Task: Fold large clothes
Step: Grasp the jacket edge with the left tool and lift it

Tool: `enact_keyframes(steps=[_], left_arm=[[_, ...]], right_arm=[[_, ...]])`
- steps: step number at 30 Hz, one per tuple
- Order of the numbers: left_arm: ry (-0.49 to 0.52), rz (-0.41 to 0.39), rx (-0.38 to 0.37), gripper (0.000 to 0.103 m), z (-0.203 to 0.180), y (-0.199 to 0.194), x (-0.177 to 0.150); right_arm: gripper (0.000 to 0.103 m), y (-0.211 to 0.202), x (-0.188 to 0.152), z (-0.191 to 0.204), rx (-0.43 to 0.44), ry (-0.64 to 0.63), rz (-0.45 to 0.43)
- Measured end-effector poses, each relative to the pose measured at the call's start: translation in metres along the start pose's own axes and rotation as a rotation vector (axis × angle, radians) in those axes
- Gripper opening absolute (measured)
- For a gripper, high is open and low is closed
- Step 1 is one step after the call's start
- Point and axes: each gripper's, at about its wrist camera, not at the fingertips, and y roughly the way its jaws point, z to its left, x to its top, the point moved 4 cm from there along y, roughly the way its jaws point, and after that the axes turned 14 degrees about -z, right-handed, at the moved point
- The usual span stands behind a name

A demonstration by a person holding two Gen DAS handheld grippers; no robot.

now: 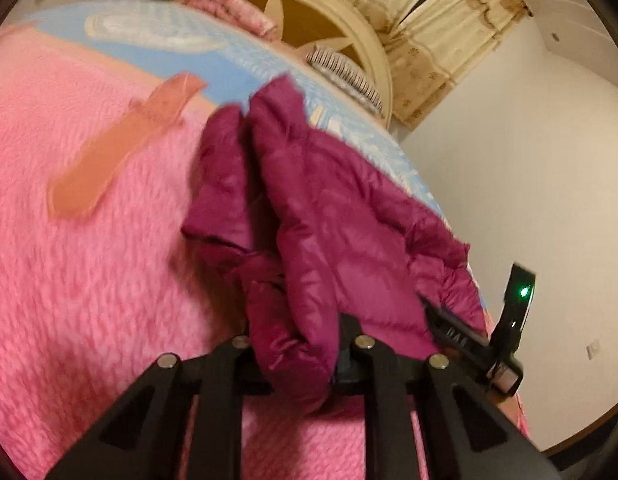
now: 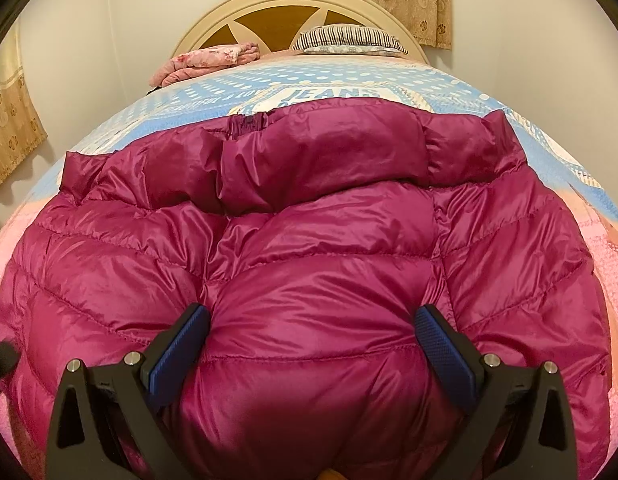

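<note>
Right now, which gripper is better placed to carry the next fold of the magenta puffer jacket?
Left, probably. The left gripper is already shut on a bunched edge of the puffer jacket, so it could carry that edge across. The right gripper only straddles a puffy bulge with its jaws wide apart, nothing pinched.

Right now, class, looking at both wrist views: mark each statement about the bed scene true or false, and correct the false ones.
1. The puffer jacket is magenta. True.
2. The left gripper has its jaws closed on jacket fabric. True.
3. The jacket lies on a wooden floor. False: it lies on the bed, over a pink blanket.
4. A striped pillow sits by the headboard. True.
5. The right gripper pinches a thin hem. False: its jaws stand wide around a puffy bulge.
</note>
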Motion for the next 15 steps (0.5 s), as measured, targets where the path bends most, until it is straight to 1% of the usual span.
enact_keyframes(steps=[1, 5, 8, 10, 13, 15], left_arm=[[0.028, -0.020, -0.015, 0.016, -0.008, -0.004, 0.003], [0.196, -0.107, -0.087, 0.014, -0.059, -0.020, 0.016], [0.288, -0.133, -0.149, 0.013, -0.091, -0.022, 0.020], [0.351, -0.148, -0.167, 0.013, -0.109, -0.022, 0.024], [0.439, -0.164, -0.222, 0.013, -0.141, -0.023, 0.027], [0.490, -0.172, -0.254, 0.013, -0.156, -0.025, 0.026]], right_arm=[[0.102, 0.000, 0.000, 0.000, 0.000, 0.000, 0.000], [0.102, 0.000, -0.001, 0.003, -0.003, -0.003, 0.002], [0.102, 0.000, 0.000, 0.003, 0.001, 0.003, 0.004], [0.102, -0.001, 0.001, 0.000, 0.015, 0.020, 0.005], [0.102, -0.010, 0.004, -0.011, 0.061, 0.098, -0.018], [0.102, -0.019, 0.005, -0.018, 0.054, 0.119, -0.037]])
